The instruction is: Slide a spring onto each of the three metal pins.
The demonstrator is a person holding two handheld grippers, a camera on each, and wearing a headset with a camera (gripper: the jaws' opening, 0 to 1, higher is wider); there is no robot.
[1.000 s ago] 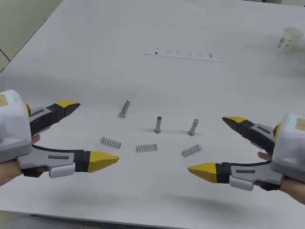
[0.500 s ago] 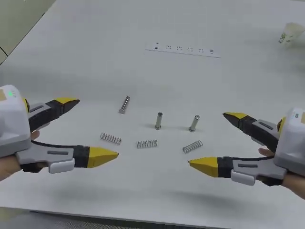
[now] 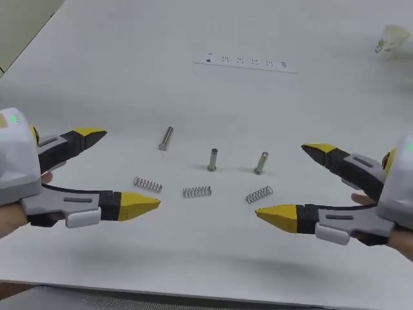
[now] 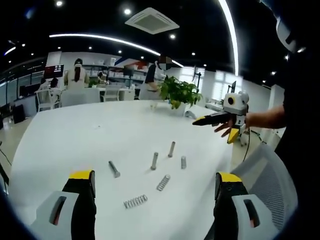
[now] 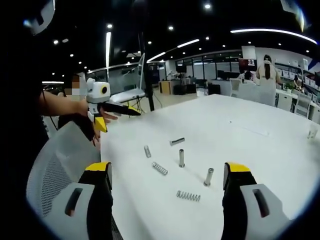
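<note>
I hold my left hand-held gripper (image 3: 124,168) and right hand-held gripper (image 3: 285,181) apart and empty, flanking the springs (image 3: 197,191) lined before the pins (image 3: 212,159), so either can reach.

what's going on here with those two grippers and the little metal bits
A person holds the left gripper and the right gripper above a white table, both open and empty. Between them, three springs lie in a row in front of three metal pins, two of them upright and one on its side. No spring is on a pin yet.
</note>
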